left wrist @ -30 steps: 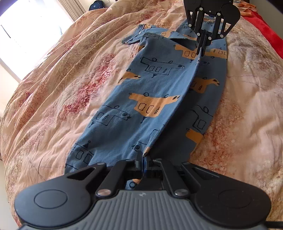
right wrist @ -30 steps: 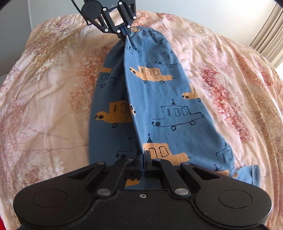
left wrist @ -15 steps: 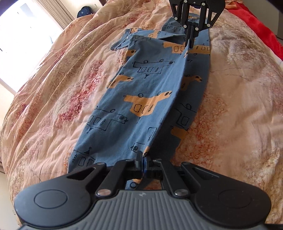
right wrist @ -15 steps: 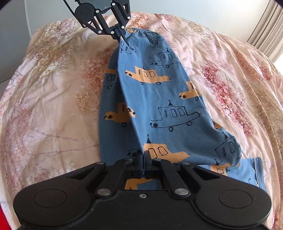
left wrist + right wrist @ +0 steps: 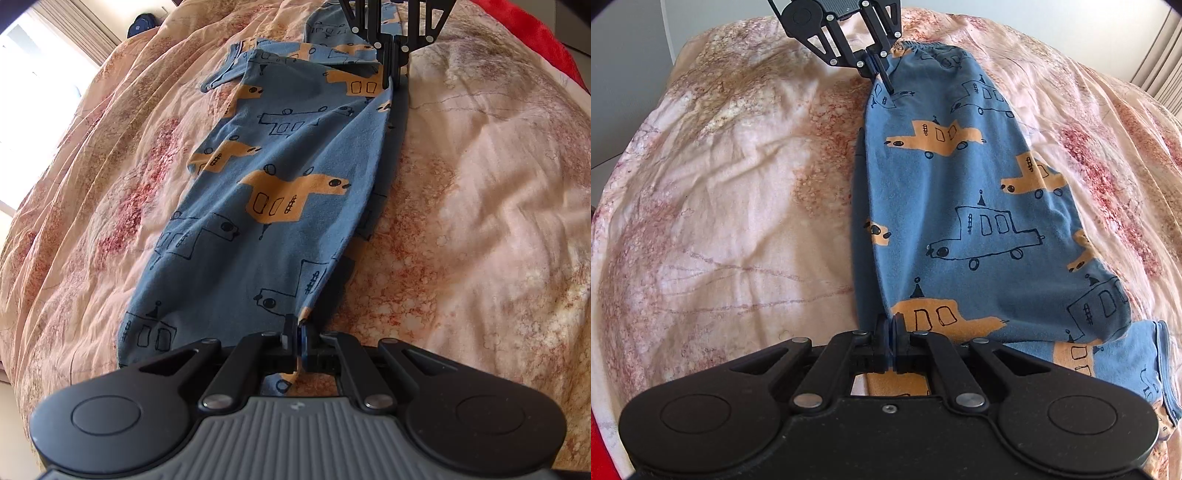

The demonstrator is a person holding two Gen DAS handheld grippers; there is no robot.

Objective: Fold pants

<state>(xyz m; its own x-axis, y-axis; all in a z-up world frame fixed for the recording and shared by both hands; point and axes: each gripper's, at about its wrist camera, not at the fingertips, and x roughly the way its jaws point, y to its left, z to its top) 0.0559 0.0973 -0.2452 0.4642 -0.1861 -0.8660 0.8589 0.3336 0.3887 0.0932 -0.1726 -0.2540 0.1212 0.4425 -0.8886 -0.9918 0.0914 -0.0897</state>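
Blue pants printed with orange and outlined cars lie lengthwise on the bed, one leg folded over the other. My left gripper is shut on the pants' edge at the waistband end; it also shows at the top of the right wrist view. My right gripper is shut on the same long edge of the pants near the leg cuffs; it shows at the top of the left wrist view. The held edge lies low over the lower leg.
The bed is covered by a wrinkled peach floral quilt. A red blanket lies at the far right edge. Curtains and a bright window are on the left. A grey wall is beyond the bed.
Both grippers have carried the held pant edge across and down, so the upper leg now covers nearly all of the lower leg. Both grips stay shut.
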